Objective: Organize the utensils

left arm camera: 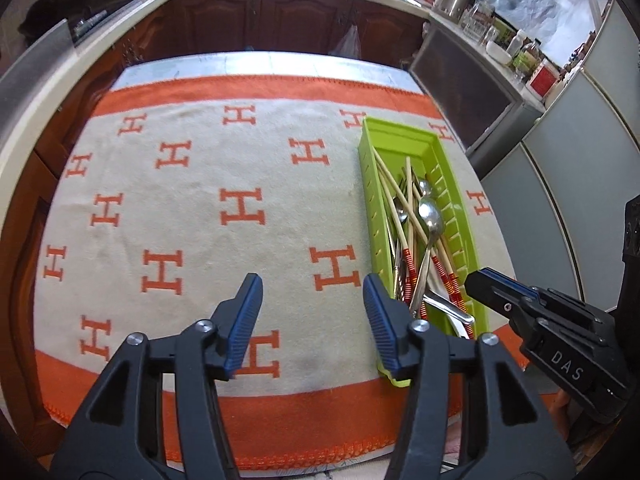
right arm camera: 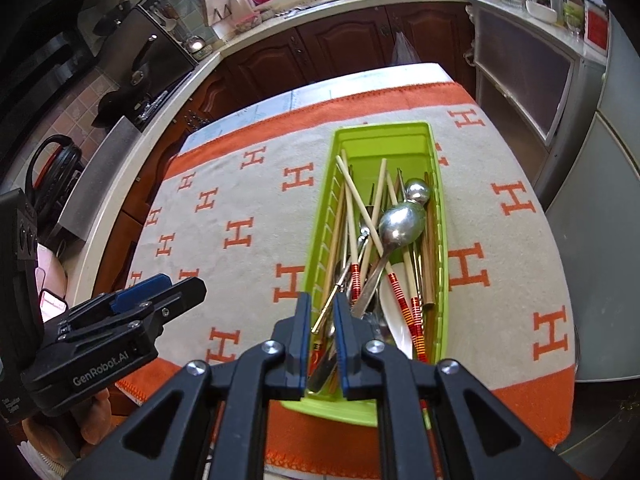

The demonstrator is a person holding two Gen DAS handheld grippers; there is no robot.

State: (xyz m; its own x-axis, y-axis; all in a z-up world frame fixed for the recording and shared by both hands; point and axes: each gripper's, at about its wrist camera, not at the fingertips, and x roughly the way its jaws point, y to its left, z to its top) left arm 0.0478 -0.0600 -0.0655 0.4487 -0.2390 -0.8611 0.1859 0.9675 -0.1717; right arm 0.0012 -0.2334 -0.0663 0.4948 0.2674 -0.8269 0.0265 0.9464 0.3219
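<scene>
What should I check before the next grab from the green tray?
1. Left gripper open, nothing held: ok.
2. Right gripper over the near end of the green utensil tray: ok.
3. Right gripper closed on a utensil: cannot tell; narrow gap.
4. Utensils separated: not ok; chopsticks and large metal spoon cross.
5. Cloth beside tray free for sorting: ok.

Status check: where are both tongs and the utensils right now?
Left tongs open, over the cloth. Right tongs narrowed at the near end of the green tray, grip unclear. Chopsticks and spoons jumbled in the tray. Nothing in the way.
</scene>
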